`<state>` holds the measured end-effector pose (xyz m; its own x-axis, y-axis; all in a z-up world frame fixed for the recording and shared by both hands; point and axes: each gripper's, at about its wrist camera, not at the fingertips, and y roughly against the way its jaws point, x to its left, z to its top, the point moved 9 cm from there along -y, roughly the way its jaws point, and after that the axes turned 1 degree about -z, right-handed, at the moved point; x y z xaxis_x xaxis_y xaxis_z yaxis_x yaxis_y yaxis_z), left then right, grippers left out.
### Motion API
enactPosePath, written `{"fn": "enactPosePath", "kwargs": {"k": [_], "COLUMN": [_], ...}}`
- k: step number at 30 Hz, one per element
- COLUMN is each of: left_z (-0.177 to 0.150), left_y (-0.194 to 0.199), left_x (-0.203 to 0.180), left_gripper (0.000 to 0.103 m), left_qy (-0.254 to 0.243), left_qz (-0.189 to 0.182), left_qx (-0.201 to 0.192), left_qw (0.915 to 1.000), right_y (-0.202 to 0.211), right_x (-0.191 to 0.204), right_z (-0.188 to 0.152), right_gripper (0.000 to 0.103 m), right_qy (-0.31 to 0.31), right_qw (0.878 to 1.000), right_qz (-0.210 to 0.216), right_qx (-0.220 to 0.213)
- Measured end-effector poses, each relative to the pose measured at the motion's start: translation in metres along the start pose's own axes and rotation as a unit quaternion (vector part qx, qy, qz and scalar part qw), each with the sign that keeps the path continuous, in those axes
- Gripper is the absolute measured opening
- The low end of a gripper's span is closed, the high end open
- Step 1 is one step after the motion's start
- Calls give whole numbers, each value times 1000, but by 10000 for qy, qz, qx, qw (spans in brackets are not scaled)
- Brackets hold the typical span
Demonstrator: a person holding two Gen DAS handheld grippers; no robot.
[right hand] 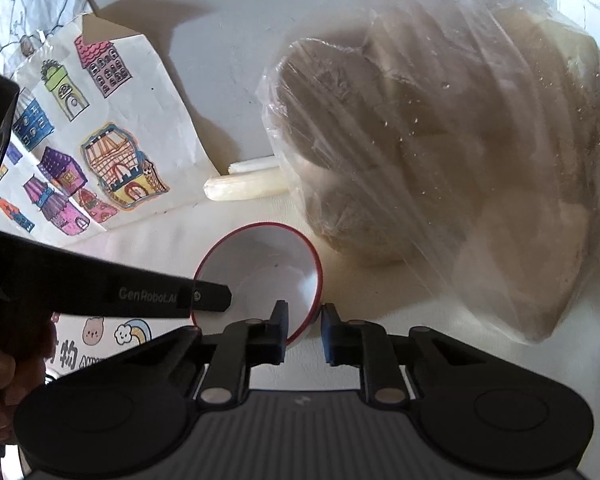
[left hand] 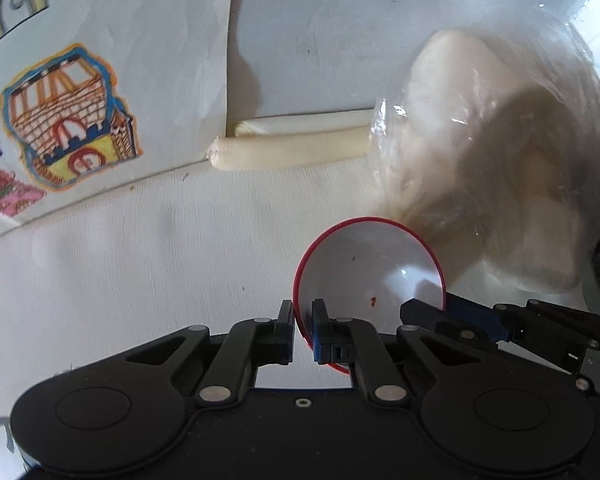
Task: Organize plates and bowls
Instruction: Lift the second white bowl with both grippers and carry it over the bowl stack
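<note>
Both grippers meet at one red-rimmed bowl (right hand: 260, 276) on the white table (left hand: 140, 264): my left gripper (left hand: 303, 334) straddles the near-left rim, fingers close on either side and seemingly pinching it, while my right gripper (right hand: 304, 332) stands slightly parted at the opposite rim, one finger inside, one outside, not visibly clamped. The bowl sits just beside a plastic bag (right hand: 460, 152) (bulky, pale contents). I judge the right should seat fully on the rim before lifting, keeping the bowl level and clear of the bag.
</note>
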<state>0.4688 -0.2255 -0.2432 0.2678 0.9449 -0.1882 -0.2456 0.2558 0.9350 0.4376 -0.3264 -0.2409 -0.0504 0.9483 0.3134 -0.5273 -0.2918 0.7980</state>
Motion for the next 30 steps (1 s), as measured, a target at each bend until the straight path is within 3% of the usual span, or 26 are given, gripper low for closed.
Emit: {"fn": "enactPosePath", "kwargs": {"k": [15,30], "left_z": [-19,-55], "left_y": [61,116], "left_x": [0,-26], "left_gripper": [8,8], "left_qy": [210,702], "left_qz": [-197,-338], "left_qx": [-560,-774], "left_qw": [9980,9939], "right_y": [54,115], "right_x": [6,23], "right_z": [2,-17], "right_gripper": [16,16], "right_qy": [264,756], "right_qw": [9989,9962], "right_qz": [17,245], "right_qx": [-378,-353]}}
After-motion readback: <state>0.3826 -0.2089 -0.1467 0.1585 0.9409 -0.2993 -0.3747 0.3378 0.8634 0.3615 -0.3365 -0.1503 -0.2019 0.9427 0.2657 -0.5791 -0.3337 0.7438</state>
